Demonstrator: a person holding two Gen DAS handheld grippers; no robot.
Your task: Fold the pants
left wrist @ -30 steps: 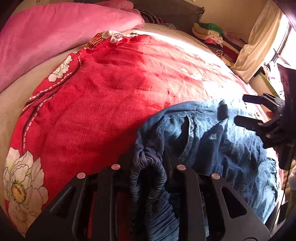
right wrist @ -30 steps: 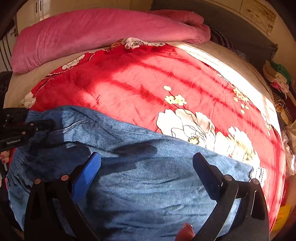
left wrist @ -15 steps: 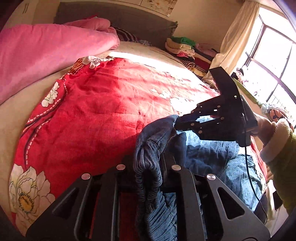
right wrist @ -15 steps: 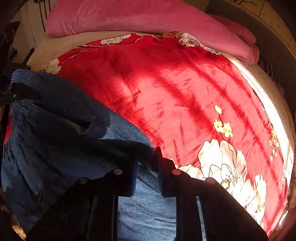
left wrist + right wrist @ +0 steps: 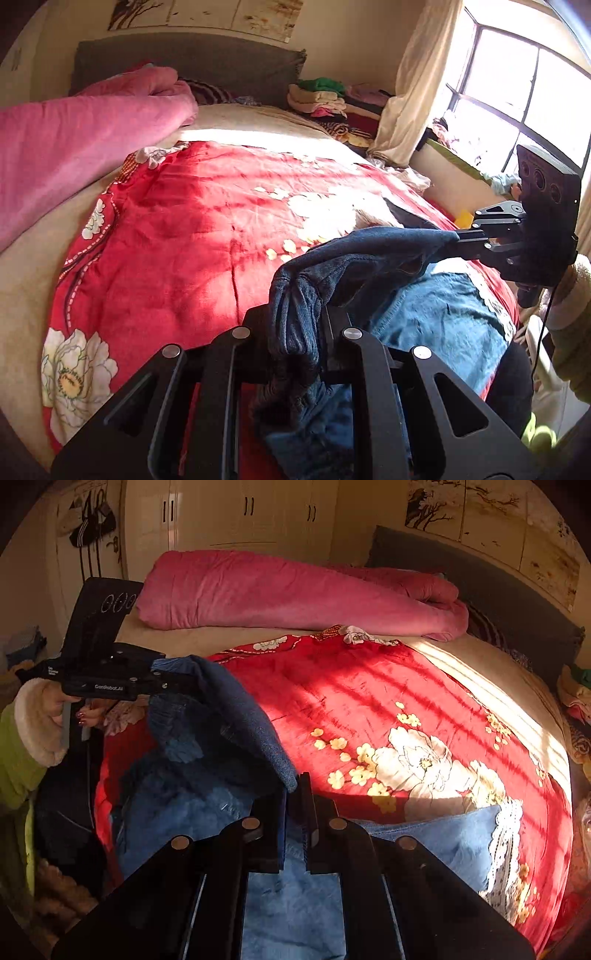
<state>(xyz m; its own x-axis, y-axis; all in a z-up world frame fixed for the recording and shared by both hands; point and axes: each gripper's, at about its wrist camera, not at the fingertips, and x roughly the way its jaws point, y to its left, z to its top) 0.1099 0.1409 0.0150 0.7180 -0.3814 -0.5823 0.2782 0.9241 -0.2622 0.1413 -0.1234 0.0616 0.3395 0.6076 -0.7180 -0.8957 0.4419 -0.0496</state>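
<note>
Blue denim pants [image 5: 436, 317] with a white lace hem [image 5: 498, 842] lie near the front edge of a red flowered blanket [image 5: 192, 236]. My left gripper [image 5: 295, 317] is shut on the gathered waistband and holds it up; it also shows at the left of the right wrist view [image 5: 162, 679]. My right gripper [image 5: 293, 794] is shut on the waist edge of the pants [image 5: 243, 716], which stretches between the two grippers above the bed. The right gripper also shows in the left wrist view [image 5: 460, 238]. The legs hang down onto the blanket.
A rolled pink quilt [image 5: 295, 590] lies across the back of the bed by a dark headboard [image 5: 184, 62]. Stacked clothes [image 5: 325, 99] sit at the far corner by a curtain [image 5: 413, 81] and window. Wardrobe doors [image 5: 243, 513] stand behind.
The right gripper closed on the waist edge. Both grippers then rose, lifting the waistband off the blanket and stretching it between them.
</note>
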